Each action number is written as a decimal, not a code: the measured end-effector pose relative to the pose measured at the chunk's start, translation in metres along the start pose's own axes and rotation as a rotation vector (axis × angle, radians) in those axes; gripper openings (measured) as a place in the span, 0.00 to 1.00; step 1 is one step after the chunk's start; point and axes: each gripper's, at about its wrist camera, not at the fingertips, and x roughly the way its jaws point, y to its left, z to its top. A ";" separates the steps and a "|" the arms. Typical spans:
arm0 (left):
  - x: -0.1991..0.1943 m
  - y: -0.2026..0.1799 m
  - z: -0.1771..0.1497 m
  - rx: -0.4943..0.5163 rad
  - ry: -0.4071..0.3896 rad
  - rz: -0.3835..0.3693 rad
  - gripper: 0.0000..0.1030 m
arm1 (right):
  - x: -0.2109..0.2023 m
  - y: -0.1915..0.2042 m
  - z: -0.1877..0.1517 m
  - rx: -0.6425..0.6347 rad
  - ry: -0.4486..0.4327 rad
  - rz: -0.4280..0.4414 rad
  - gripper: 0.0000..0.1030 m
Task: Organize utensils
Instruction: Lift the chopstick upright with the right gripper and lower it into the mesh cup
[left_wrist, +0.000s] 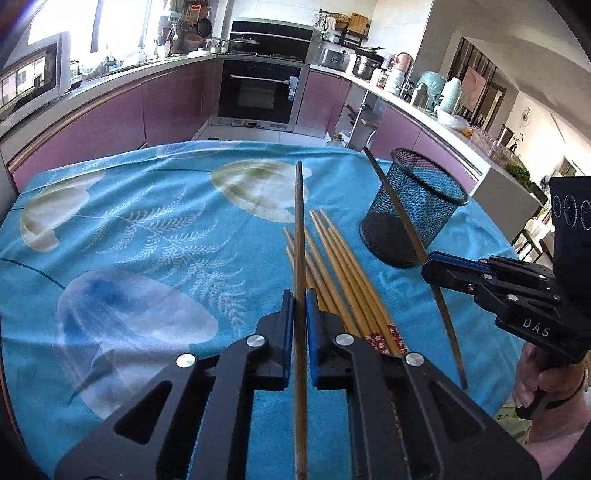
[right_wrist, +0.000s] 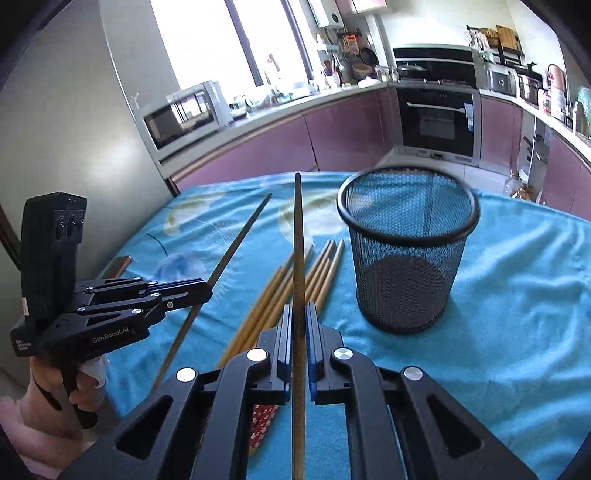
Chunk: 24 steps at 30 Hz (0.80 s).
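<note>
So far nothing has reached the black wire-mesh cylindrical holder (right_wrist: 406, 258), which stands upright and looks empty. The left tool (left_wrist: 300, 306) is clamped on one dark brown wooden chopstick (left_wrist: 300, 229) that runs forward between its pads, lifted clear of the blue leaf-printed cloth on the surface (left_wrist: 155, 229). The right tool (right_wrist: 300, 321) is likewise clamped on a second dark wooden chopstick (right_wrist: 298, 236), with the holder just ahead and to its right. Below and between the two tools, a bundle of pale bamboo chopsticks with red patterned ends (left_wrist: 343, 266) lies loose on the cloth. By my judgement the job has barely begun: two sticks are in hand, and the whole bundle remains to be moved.
</note>
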 end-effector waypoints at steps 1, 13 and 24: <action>-0.007 -0.001 0.002 0.002 -0.011 -0.016 0.07 | -0.005 0.000 0.001 -0.002 -0.015 0.008 0.06; -0.080 -0.033 0.037 0.050 -0.177 -0.181 0.07 | -0.055 -0.002 0.024 -0.032 -0.191 0.051 0.06; -0.105 -0.064 0.090 0.066 -0.315 -0.217 0.07 | -0.095 -0.013 0.064 -0.069 -0.319 0.028 0.06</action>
